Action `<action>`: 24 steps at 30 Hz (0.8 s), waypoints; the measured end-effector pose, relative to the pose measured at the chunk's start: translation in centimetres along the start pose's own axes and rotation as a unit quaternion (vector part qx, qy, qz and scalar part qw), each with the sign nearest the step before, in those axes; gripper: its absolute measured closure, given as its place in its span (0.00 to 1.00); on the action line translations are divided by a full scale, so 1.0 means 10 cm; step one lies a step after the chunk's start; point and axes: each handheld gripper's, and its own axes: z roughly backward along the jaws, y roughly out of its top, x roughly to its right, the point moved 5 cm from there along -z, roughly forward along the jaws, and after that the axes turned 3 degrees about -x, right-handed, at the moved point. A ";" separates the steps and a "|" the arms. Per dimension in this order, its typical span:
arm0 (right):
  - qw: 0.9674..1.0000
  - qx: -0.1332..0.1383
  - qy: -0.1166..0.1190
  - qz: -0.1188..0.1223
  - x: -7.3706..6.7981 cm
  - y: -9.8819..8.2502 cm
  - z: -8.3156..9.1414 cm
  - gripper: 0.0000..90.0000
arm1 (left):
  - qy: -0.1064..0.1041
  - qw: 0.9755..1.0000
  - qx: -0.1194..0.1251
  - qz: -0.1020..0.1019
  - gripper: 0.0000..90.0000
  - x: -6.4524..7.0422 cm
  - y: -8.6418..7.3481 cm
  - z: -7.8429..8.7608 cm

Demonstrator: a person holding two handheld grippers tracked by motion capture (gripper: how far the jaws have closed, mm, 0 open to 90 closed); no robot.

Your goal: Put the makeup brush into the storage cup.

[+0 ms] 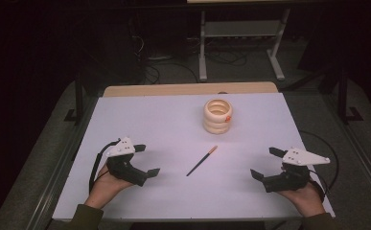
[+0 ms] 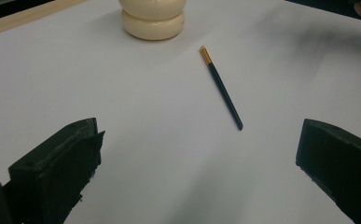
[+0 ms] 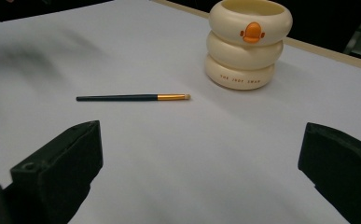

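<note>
The thin dark brush with a gold ferrule lies between your grippers; the cream ringed ceramic cup stands beyond it.

White table — cream ringed holder, dark brush lying near it.

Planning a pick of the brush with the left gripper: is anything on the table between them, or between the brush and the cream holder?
Nothing visible. Bare white table lies between the open left gripper and the brush, and between the brush and the ringed cream holder.
</note>
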 end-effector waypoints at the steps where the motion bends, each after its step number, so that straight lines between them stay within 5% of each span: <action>1: 1.000 0.000 -0.001 -0.001 0.00 0.00 0.00 0.00 | -0.001 1.000 0.001 0.002 0.00 0.00 0.01 -0.01; 24: 1.000 0.002 -0.004 -0.007 0.01 0.01 0.01 0.00 | -0.012 1.000 0.006 -0.002 0.00 0.01 0.17 -0.14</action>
